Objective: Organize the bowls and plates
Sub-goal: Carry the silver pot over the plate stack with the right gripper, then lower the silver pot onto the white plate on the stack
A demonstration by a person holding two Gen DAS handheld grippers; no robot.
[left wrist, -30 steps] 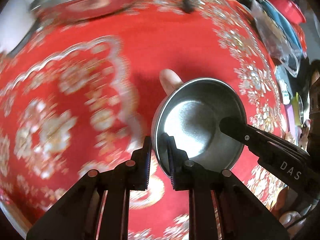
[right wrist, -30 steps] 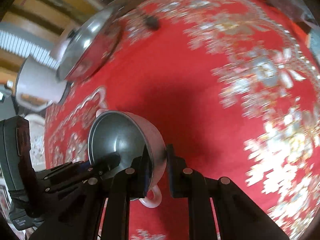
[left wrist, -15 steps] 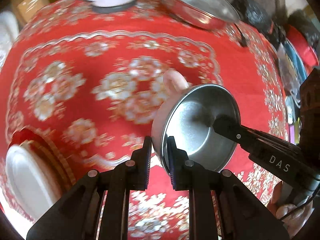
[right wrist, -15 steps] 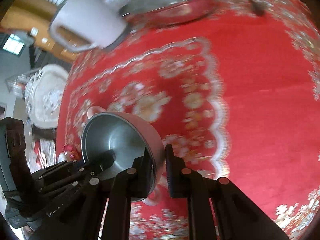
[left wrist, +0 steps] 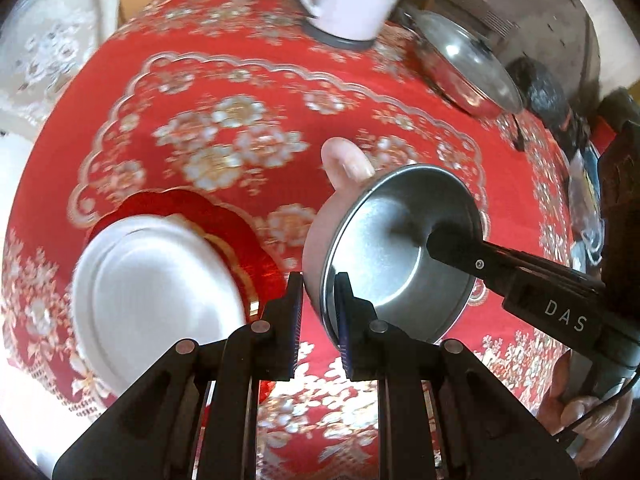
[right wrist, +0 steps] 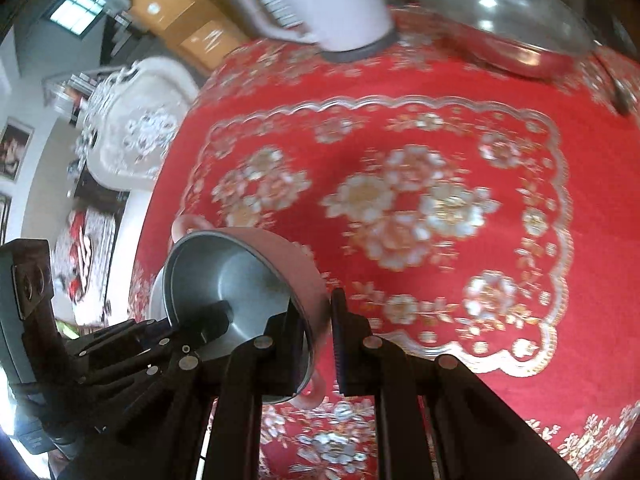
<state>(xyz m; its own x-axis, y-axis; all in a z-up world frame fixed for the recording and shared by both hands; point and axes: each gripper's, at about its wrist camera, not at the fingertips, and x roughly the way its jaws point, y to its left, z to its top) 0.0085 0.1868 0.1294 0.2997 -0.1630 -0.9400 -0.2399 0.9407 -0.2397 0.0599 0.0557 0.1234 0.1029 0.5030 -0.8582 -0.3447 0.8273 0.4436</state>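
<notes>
Two grippers' fingers (left wrist: 295, 312) clamping empty steel-lined bowl (left wrist: 396, 248), white plate (left wrist: 156, 296) nearby

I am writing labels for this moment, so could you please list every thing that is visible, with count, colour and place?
Bowl: one, pink outside with steel inside, held tilted above the table.
Plates: white one on a red one, table's left side.
Kettle: one, white, far edge.
Lidded pan: one, steel, far right.
Tablecloth: one, red, floral.
Chair: one, white, beyond the table.
Left gripper: black, clamped on the bowl's near rim.
Right gripper: black, clamped on the opposite rim.
</notes>
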